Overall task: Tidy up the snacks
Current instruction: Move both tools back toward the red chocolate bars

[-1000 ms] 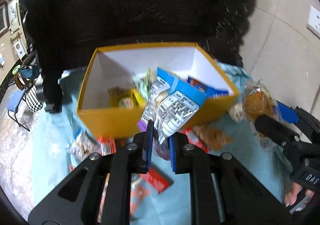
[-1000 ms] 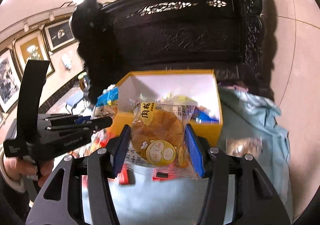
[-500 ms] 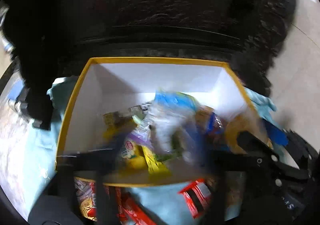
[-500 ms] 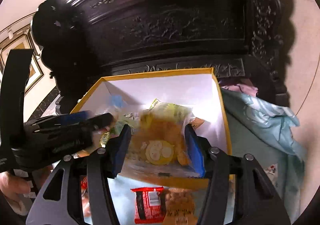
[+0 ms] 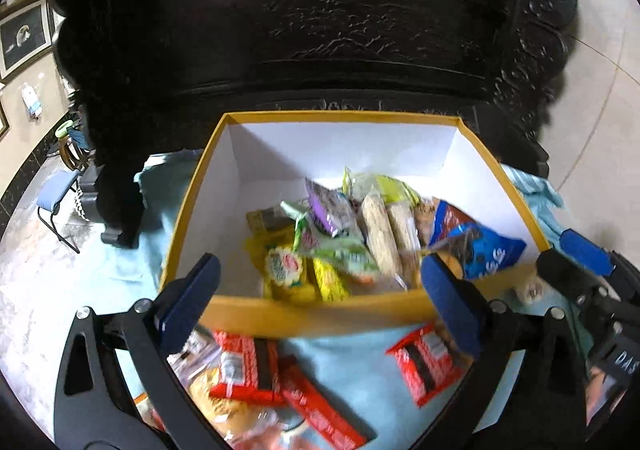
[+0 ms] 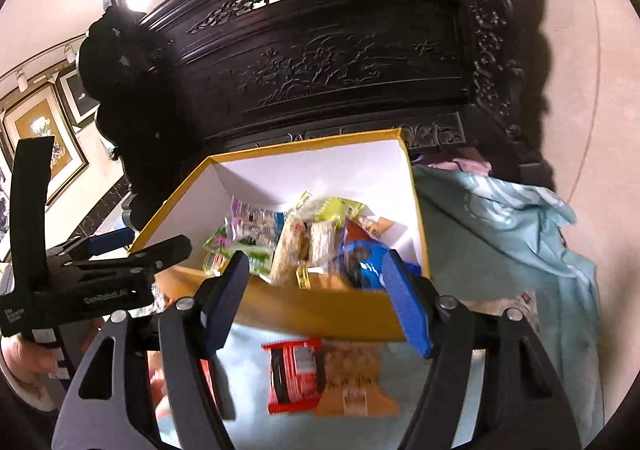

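We are holding the left tongs [image 5: 320, 290] and the right tongs [image 6: 320, 298] spread and empty at lower frame; snacks [image 5: 340, 246] are lying in the yellow box [image 5: 312, 312] at center.

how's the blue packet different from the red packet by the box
The blue packet lies inside the yellow box, tilted on the snack pile; the red packet lies flat on the cloth outside. Blue looks crumpled, red smooth with a black band. Neither is gripped.

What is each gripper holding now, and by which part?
Nothing. The left gripper and the right gripper are both open and empty in front of the yellow box.
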Tool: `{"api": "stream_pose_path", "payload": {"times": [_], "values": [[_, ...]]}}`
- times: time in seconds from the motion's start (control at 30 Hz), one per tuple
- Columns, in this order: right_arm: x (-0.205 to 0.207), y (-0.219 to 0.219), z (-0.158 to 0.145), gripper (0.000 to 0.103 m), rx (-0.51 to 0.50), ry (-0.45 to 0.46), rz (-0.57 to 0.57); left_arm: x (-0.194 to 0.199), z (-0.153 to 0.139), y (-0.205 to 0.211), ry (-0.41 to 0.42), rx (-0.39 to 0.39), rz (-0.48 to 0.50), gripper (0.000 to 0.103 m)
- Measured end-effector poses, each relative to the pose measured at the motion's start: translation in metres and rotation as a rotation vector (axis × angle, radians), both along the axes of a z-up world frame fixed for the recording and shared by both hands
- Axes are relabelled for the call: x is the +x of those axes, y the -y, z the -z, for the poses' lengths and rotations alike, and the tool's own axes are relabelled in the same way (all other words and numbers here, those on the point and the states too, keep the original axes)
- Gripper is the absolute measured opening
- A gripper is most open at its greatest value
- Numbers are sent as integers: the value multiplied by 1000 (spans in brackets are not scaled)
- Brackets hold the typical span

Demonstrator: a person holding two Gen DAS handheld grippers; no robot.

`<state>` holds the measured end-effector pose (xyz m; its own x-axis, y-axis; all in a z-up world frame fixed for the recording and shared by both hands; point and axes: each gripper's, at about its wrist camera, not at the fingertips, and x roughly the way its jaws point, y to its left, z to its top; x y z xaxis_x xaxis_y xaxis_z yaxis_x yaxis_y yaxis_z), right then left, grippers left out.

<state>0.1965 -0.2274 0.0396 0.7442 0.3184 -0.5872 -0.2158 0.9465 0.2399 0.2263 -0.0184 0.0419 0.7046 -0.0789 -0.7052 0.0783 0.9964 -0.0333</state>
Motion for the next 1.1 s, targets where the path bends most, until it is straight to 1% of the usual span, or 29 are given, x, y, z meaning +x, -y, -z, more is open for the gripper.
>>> {"api": "stream_pose_path", "payload": {"times": [0.17,0.27,0.37,0.4,0.47,0.57,0.67,0.77,0.9,1.1], "values": [[-31,6,2,70,4,-8,8,-27,-3,-7,2,-14,-2,101],[-48,7,7,70,-11,-14,10,-44,1,-9,-3,-20,-1,101],[-64,6,17,70,-31,-23,5,-61,10,-8,-17,-3,3,101],[-69,2,23,70,-54,-28,-4,-67,16,-8,-24,-6,5,101],[-77,-5,34,70,-90,-30,-23,-79,30,-7,-56,1,14,101],[-82,-18,53,70,-111,-57,-71,-95,45,-8,-73,18,19,101],[-82,-31,70,70,-117,-85,-107,-113,59,-11,-80,56,23,101],[-77,-46,82,70,-131,-100,-141,-121,67,-16,-85,68,22,101],[-66,-58,91,70,-128,-105,-162,-119,76,-22,-112,70,25,101],[-36,-76,110,70,-165,-128,-186,-112,84,-22,-123,74,40,101]]}}
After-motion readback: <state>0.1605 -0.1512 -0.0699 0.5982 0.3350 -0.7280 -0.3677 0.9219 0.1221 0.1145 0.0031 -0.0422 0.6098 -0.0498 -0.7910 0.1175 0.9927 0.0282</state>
